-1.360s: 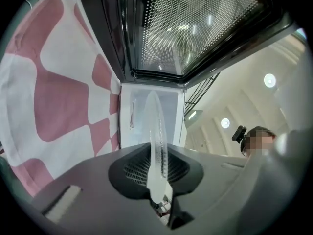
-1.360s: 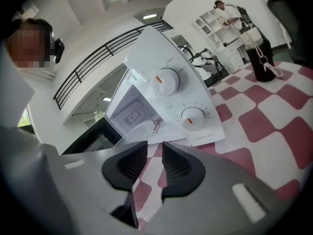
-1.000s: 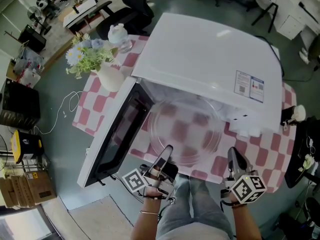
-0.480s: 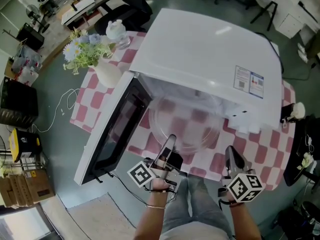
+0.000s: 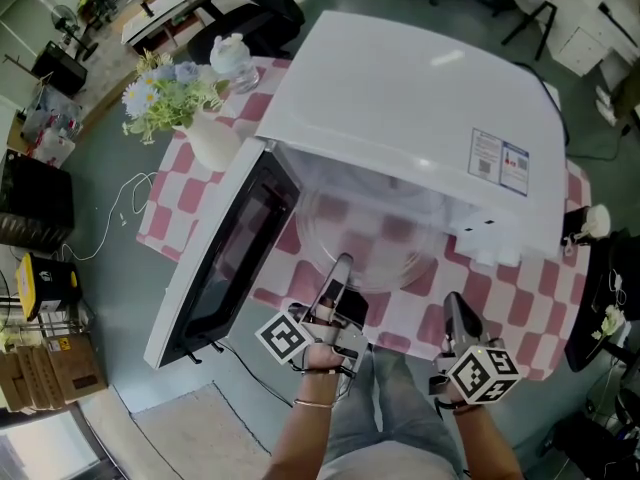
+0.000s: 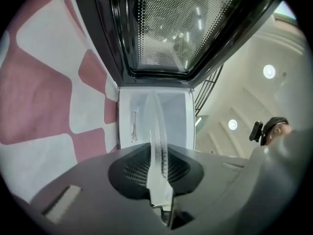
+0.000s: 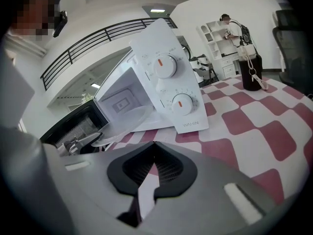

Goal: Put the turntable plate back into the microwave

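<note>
Open-plan office or lab space: black office chairs, white shelving unit, railed mezzanine, cardboard boxes, grey floor.

The microwave opens toward the near edge of the worktop. The glass turntable plate, pinched at its rim by the left tool, fills most of that opening. The open door juts past the worktop's left edge and walls off that side. On the right, the control panel closes the front. The checked cloth before it lies free, with only the right tool, jaws together, above it. A flower vase crowds the far left corner, and a dark cup stands near the right edge.
</note>
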`<state>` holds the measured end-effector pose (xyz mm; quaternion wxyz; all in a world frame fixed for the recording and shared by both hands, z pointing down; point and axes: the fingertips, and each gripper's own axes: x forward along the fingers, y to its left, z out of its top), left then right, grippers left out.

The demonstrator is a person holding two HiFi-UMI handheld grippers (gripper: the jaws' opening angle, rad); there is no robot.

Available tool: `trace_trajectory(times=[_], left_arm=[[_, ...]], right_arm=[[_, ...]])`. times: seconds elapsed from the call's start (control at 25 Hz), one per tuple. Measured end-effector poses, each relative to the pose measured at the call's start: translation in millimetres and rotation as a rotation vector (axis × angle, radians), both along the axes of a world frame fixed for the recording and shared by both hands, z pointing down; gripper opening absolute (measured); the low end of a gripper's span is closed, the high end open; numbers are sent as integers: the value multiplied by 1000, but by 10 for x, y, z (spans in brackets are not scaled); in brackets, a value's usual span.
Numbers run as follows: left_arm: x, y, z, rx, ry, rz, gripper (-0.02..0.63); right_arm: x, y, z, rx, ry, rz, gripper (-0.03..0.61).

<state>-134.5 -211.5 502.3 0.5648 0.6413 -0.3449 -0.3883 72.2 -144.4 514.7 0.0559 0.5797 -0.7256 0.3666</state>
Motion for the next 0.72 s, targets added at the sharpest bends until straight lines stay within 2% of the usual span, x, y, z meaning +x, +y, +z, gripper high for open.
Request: trace_trajectory(times=[0.36, 0.72], left_arm=[[78, -191, -49, 14, 14, -2, 40], [148, -424, -24, -10, -1, -7, 40]], right_arm=[[38, -29, 49, -29, -44, 15, 11], [155, -49, 85, -39, -44, 33, 11]])
